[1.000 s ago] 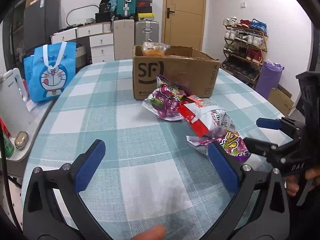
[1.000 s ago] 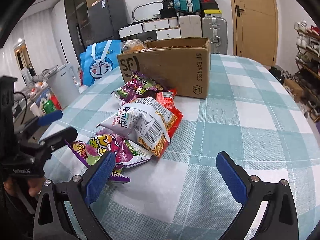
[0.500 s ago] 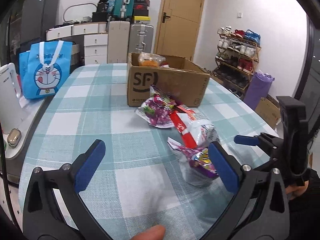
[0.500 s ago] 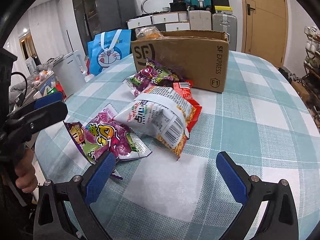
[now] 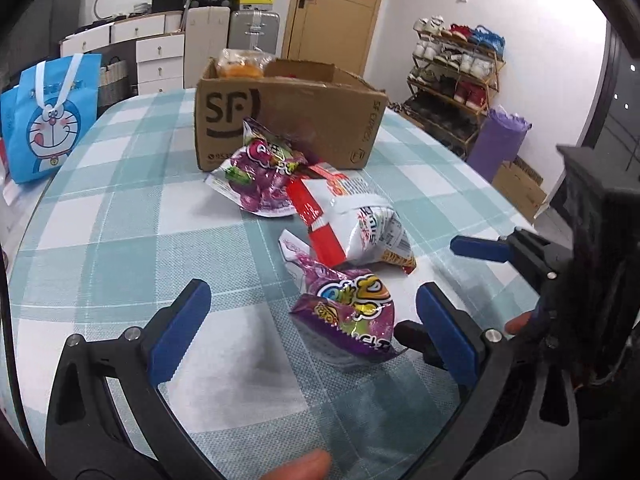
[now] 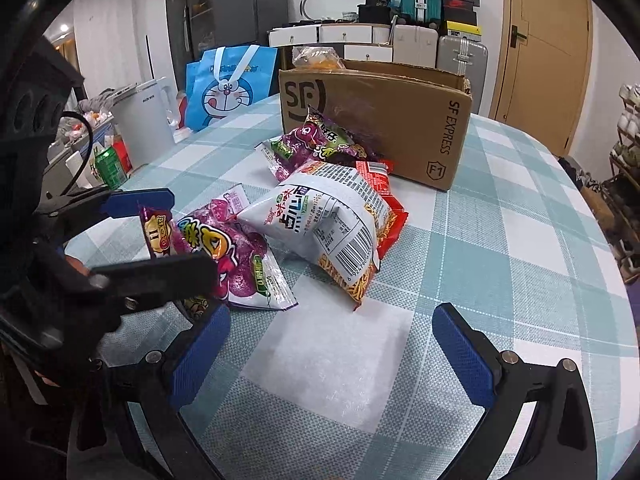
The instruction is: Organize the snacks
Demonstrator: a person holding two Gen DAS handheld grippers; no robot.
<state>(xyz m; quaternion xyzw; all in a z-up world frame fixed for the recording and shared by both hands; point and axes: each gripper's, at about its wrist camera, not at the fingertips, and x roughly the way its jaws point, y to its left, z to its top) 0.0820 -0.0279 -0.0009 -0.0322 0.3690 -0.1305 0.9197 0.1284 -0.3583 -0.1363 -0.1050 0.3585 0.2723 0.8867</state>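
Observation:
Several snack bags lie in a row on the checked table in front of a brown SF cardboard box (image 5: 288, 116) (image 6: 380, 120). The nearest purple bag (image 5: 348, 312) (image 6: 224, 256) lies between my left gripper's (image 5: 312, 332) open fingers, toward the right finger. A white and red bag (image 5: 360, 228) (image 6: 332, 220) lies behind it, and a second purple bag (image 5: 260, 168) (image 6: 316, 140) leans by the box. An orange bag (image 5: 240, 65) sticks out of the box. My right gripper (image 6: 332, 352) is open and empty over bare table, just right of the nearest purple bag.
A blue Doraemon tote (image 5: 44, 120) (image 6: 228, 84) stands at the table's left edge. A white kettle (image 6: 140, 116) and green can (image 6: 106, 164) sit on a side surface. A shoe rack (image 5: 456, 80) and purple roll (image 5: 500, 140) stand to the right.
Both grippers have moved in toward the snack pile. The nearest purple bag now lies between my left gripper's fingers. The right gripper has come close beside it.

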